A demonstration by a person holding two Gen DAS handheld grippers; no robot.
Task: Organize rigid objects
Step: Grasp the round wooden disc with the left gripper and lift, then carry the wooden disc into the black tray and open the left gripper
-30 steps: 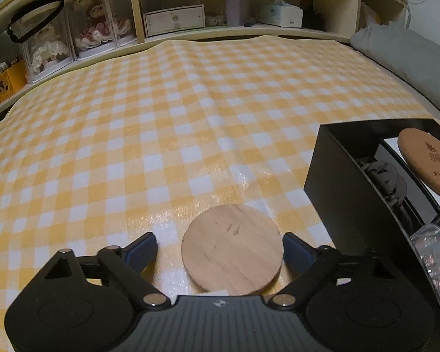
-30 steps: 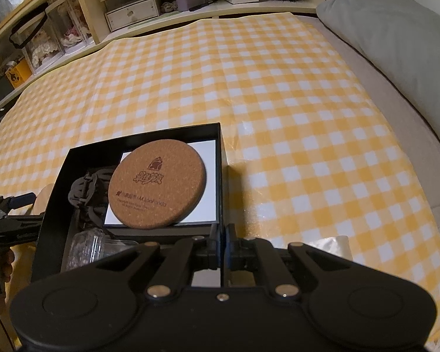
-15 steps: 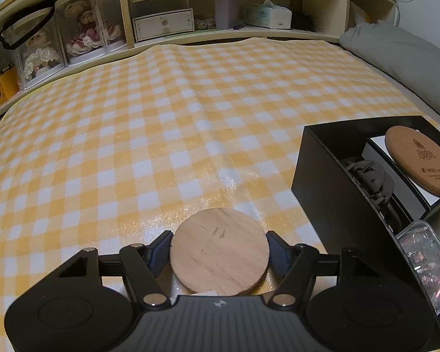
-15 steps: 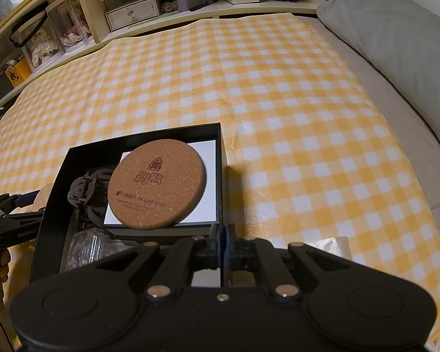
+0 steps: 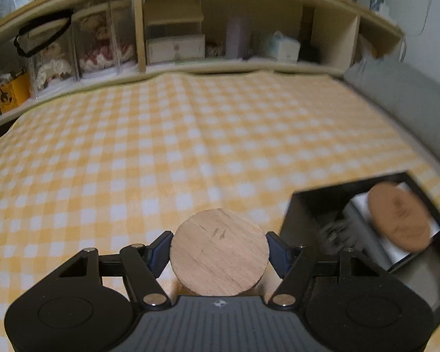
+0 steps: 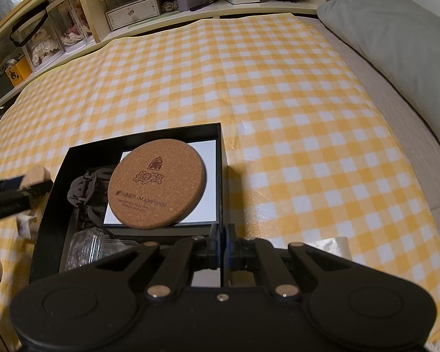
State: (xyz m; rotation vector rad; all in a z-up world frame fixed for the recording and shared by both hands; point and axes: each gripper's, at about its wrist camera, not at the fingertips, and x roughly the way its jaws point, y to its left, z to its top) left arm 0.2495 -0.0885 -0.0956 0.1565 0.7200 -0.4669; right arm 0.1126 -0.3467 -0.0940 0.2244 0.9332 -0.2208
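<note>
Left wrist view: motion blur smears the black box (image 5: 305,220) at your 3 o'clock, so the dark tangle inside it cannot be identified, and the print on the cork coaster (image 5: 397,220) there is unreadable. The box's near corner is cut off by the picture's edge and by your own gripper body.

Your left gripper (image 5: 219,249) grips the wooden disc (image 5: 219,252): both blue pads press its rim at 9 and 3 o'clock. The disc is round, pale and flat-faced, with fine grain and two small dark marks near its centre. Its near edge is hidden behind the gripper body. It sits raised above the yellow checked cloth (image 5: 161,146), just left of the box.

Right wrist view: your right gripper (image 6: 222,245) is closed down tight, its pads clamping the box's thin near wall. Its body covers the near part of the box. The cork coaster lies on a white card (image 6: 205,176) in the box's far right part. Beside it, at 9 o'clock, sits a dark clip-like object (image 6: 85,193), partly covered. A clear plastic item (image 6: 85,248) at 7 o'clock is hard to make out. The left gripper appears blurred at the frame's 9 o'clock edge.
</note>
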